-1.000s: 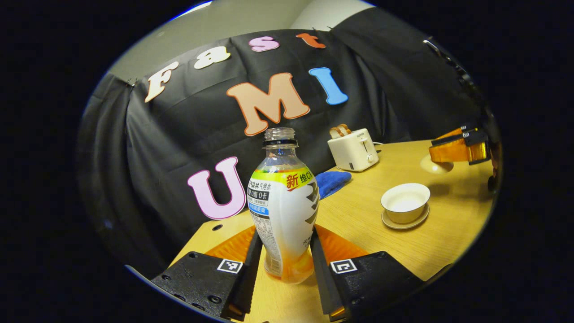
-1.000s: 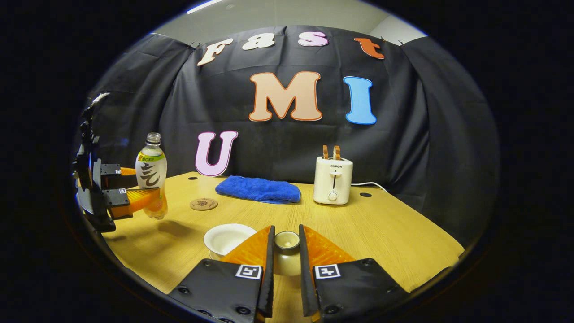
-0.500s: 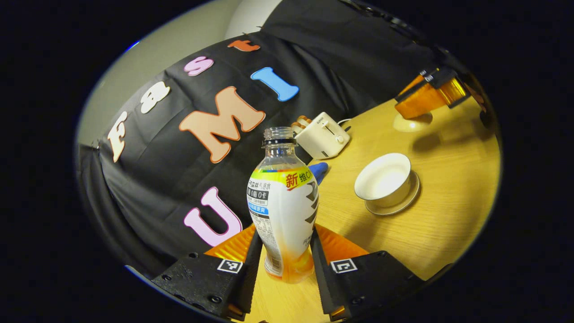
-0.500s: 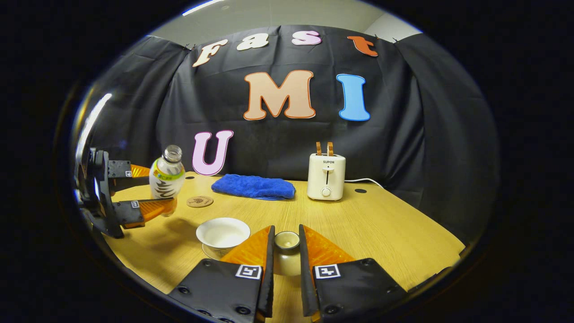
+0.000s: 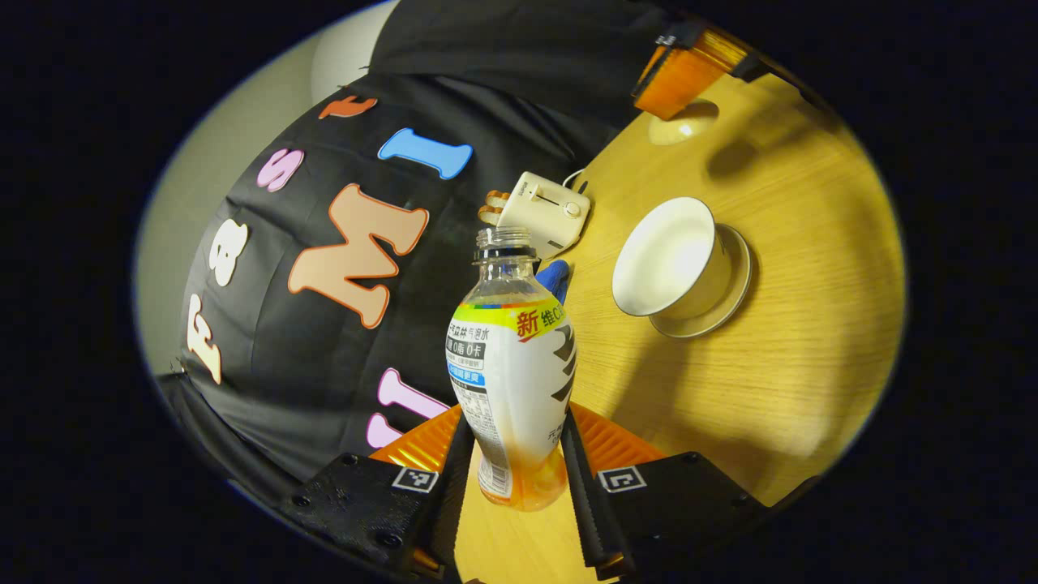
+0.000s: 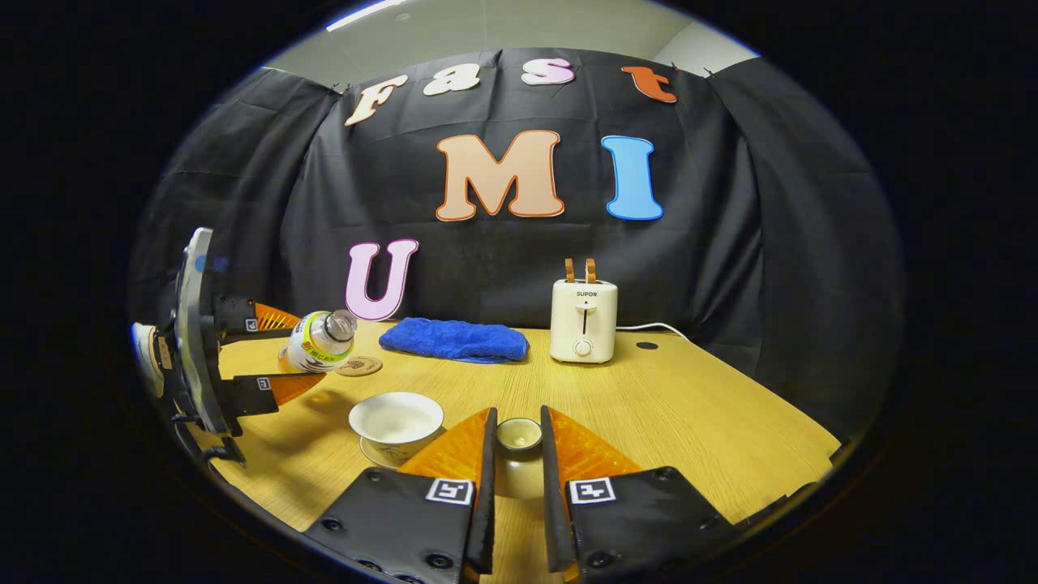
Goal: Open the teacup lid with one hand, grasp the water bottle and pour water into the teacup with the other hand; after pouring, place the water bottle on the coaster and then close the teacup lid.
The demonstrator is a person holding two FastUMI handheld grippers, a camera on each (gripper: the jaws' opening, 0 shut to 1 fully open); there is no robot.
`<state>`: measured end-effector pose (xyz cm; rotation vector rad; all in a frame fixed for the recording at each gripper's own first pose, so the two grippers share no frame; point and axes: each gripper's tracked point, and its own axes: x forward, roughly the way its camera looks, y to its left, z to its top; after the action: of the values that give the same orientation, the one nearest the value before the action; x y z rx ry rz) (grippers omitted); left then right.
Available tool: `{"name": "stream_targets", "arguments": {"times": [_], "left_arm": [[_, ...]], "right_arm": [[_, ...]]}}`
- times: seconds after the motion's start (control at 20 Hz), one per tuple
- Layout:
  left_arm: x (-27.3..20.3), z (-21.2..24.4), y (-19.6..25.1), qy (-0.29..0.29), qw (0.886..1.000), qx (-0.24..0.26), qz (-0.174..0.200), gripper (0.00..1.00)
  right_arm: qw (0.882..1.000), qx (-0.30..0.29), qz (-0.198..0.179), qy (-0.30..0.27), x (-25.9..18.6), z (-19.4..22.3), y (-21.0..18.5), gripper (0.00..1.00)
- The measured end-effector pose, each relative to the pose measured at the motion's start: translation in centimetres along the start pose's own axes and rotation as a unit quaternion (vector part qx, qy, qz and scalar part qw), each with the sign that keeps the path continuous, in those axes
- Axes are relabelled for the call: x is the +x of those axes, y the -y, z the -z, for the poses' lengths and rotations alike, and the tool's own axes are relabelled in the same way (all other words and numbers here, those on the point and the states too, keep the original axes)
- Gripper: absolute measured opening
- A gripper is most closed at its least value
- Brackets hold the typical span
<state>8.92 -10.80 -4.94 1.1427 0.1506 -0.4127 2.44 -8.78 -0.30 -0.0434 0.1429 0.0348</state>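
Your left gripper (image 5: 511,487) was clamped on the lower body of the water bottle (image 5: 509,381), both fingers pressing its sides, and it hung above the table (image 5: 778,357), left of the open teacup (image 5: 673,259) on its saucer (image 5: 726,304). In the right gripper view the bottle (image 6: 318,344) lay tipped nearly level — its long axis ran from the gripped base at the left toward the uncapped mouth at the right, which pointed toward the cup (image 6: 396,420) but appeared to sit short of its rim. To pour well you would have wanted to carry the mouth over the middle of the bowl before tipping further, then roll the wrist slowly so the stream started thin. Your right gripper (image 6: 516,454) held the teacup lid (image 6: 519,458) between narrow fingers, low at the table just right of the cup — best kept clear of the pour. Behind the bottle, the coaster (image 6: 360,367) waited near the blue towel (image 6: 454,341).
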Motion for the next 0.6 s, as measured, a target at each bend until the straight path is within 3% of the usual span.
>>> {"name": "stream_targets", "arguments": {"times": [0.35,0.4,0.6], "left_arm": [[0.8,-0.2,-1.2,-0.007,0.994,0.105,0.013,0.56],[0.9,0.0,-1.3,-0.009,0.993,0.113,0.014,0.56],[1.2,0.0,-1.4,-0.016,0.99,0.142,0.019,0.57]], "right_arm": [[1.0,0.009,-0.003,0.006,-0.3,0.1,0.0,0.31],[1.0,0.012,-0.003,0.006,-0.3,0.0,0.0,0.27],[1.0,0.013,-0.004,0.005,-0.3,0.2,-0.1,0.31]]}}
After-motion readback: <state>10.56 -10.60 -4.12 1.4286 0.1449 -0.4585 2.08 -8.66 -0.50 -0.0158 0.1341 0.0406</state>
